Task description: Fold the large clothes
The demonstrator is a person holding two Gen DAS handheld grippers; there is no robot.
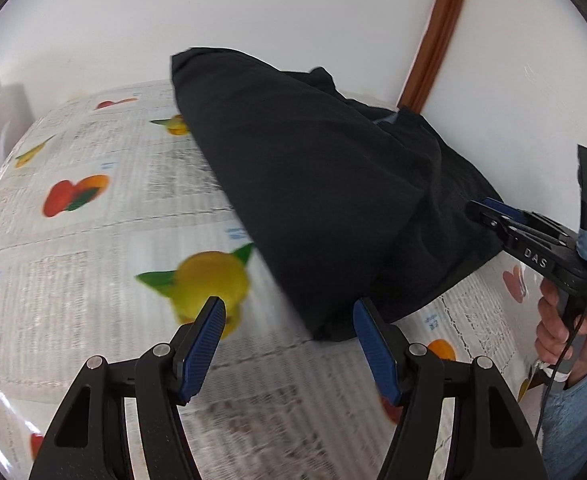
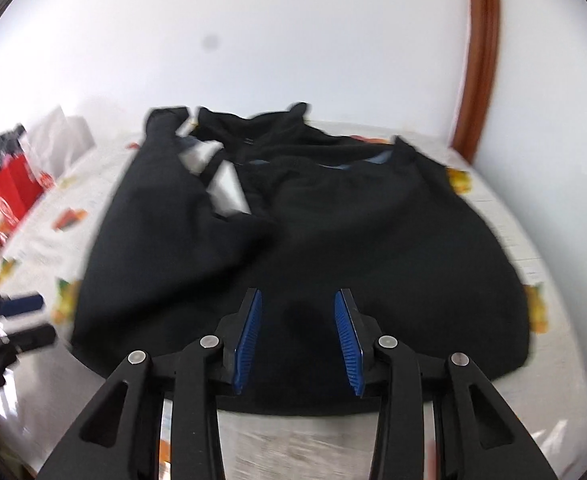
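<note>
A large black garment point(image 2: 333, 232) lies partly folded on a table with a fruit-print cloth point(image 1: 93, 220); white stripes and a blue inner collar show near its far end. It also shows in the left wrist view point(image 1: 313, 200). My left gripper point(image 1: 289, 312) is open and empty over the cloth, just off the garment's near corner. My right gripper point(image 2: 297, 304) is open, its fingers hovering over the garment's near edge. The right gripper also shows in the left wrist view point(image 1: 489, 208) at the garment's side, and the left gripper shows in the right wrist view point(image 2: 29, 316).
A white wall stands behind the table, with a brown wooden door frame point(image 2: 481, 60) at the right. A red box point(image 2: 13, 188) and white bags point(image 2: 61, 136) sit at the table's far left. A hand point(image 1: 565, 320) holds the right gripper's handle.
</note>
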